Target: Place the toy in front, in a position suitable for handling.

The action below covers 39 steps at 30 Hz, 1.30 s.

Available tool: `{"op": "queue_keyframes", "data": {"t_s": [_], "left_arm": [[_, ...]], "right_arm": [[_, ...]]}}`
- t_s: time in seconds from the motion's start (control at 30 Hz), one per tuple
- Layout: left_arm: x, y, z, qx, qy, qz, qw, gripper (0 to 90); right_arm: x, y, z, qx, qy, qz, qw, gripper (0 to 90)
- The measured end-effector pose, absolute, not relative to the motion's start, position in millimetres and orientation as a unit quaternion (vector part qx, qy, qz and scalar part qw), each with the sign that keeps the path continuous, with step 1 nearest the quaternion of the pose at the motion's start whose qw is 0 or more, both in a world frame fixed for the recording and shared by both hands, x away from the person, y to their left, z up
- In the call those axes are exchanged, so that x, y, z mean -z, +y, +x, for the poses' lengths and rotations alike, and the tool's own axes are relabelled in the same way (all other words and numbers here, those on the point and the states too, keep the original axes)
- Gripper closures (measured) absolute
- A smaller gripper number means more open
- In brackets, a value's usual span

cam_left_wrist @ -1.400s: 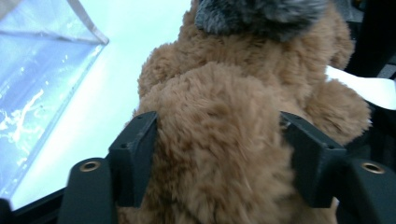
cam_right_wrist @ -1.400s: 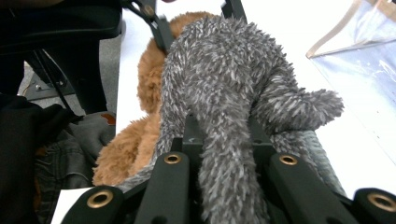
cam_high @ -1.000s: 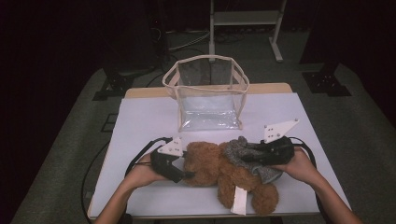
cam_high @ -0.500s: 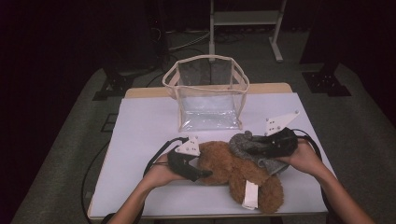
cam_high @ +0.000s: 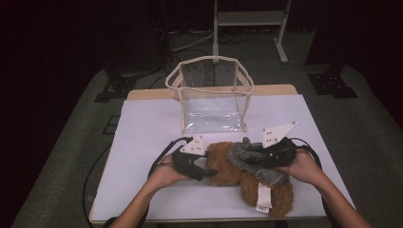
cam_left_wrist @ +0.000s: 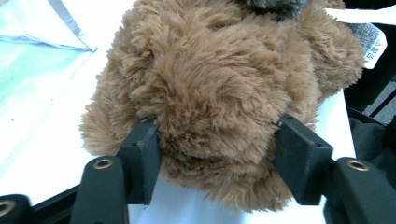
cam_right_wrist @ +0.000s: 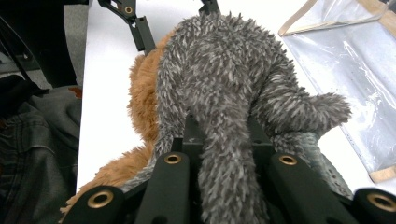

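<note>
Two grippers on a brown plush toy and a grey plush toy on the white table.

High view: the left gripper (cam_high: 209, 172) meets the brown plush toy (cam_high: 228, 164) from its left end, while the right gripper (cam_high: 249, 157) lies on the grey plush toy (cam_high: 242, 156), which rests on the brown one; the clear bag (cam_high: 211, 102) stands beyond both on the table (cam_high: 142, 133).
Left gripper view: the jaws have just been closing and stand about half open, pads pressing into the brown fur bulging between them.
Right gripper view: the jaws are closed tight on a strand of grey fur running between them; the left gripper (cam_right_wrist: 173, 21) sits beyond the toys.
</note>
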<state>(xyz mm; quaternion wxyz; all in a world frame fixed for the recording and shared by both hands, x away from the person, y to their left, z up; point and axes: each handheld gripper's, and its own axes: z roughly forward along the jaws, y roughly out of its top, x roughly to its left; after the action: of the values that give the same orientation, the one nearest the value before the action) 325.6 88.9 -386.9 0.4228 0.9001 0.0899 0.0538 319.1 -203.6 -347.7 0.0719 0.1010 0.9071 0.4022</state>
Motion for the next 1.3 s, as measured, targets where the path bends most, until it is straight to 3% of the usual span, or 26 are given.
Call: {"op": "queue_keyframes", "data": {"t_s": [0.53,0.83,1.3], "left_arm": [[385,82,329,-0.043,0.092,0.896,0.432,42.4],[378,84,333,-0.059,0.092,0.896,0.43,36.4],[383,90,316,-0.056,0.064,0.905,0.417,40.2]], "right_arm": [[344,-164,323,-0.42,0.904,0.06,0.054,75.1],[348,-184,317,-0.403,0.91,0.078,0.052,75.1],[333,-178,347,-0.403,0.908,0.099,0.059,74.9]]}}
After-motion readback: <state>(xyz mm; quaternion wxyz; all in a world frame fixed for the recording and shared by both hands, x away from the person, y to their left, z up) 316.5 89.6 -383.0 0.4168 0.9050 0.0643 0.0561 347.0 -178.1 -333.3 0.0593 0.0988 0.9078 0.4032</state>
